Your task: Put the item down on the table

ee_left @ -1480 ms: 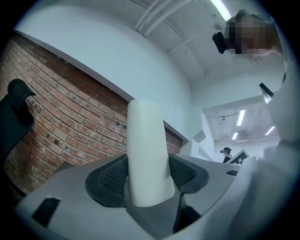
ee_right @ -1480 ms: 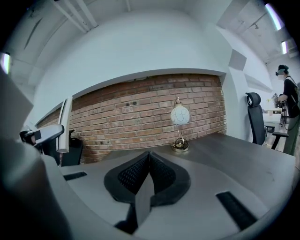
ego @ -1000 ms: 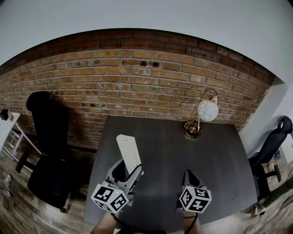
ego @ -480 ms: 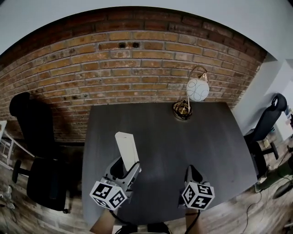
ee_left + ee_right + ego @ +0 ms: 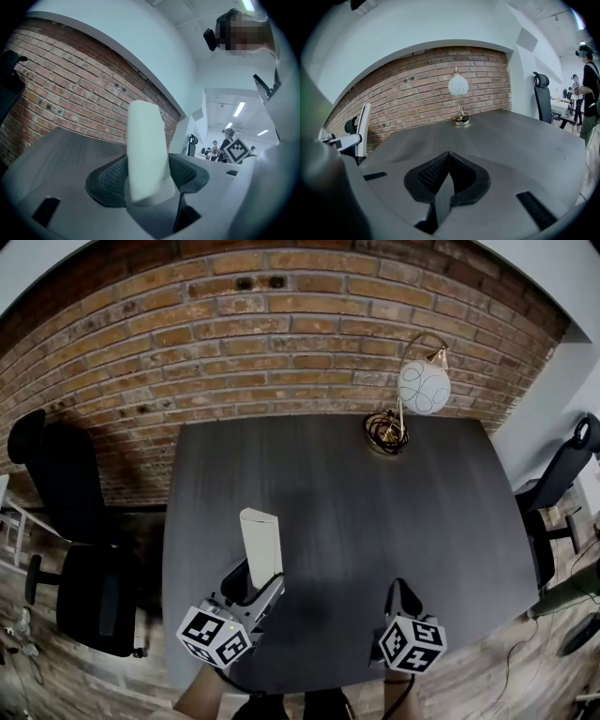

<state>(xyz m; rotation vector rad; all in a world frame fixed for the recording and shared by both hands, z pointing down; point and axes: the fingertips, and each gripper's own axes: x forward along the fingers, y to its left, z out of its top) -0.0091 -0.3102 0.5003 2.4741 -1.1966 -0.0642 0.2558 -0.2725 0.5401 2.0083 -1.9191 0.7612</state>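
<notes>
A flat white oblong item [image 5: 261, 540] stands up out of my left gripper [image 5: 255, 579], which is shut on its lower end above the near left part of the dark grey table [image 5: 347, 493]. In the left gripper view the white item [image 5: 146, 150] fills the gap between the two black pads. My right gripper [image 5: 401, 594] hovers over the table's near right part. Its jaws [image 5: 449, 174] are pressed together with nothing between them.
A desk lamp with a white globe [image 5: 423, 387] and brass base [image 5: 386, 430] stands at the table's far right. A brick wall [image 5: 234, 343] runs behind the table. Black office chairs stand at the left [image 5: 66, 521] and right [image 5: 567, 474].
The head view has tilted further down, so the table fills more of the frame. Both grippers keep nearly the same places, and the white item stays held upright.
</notes>
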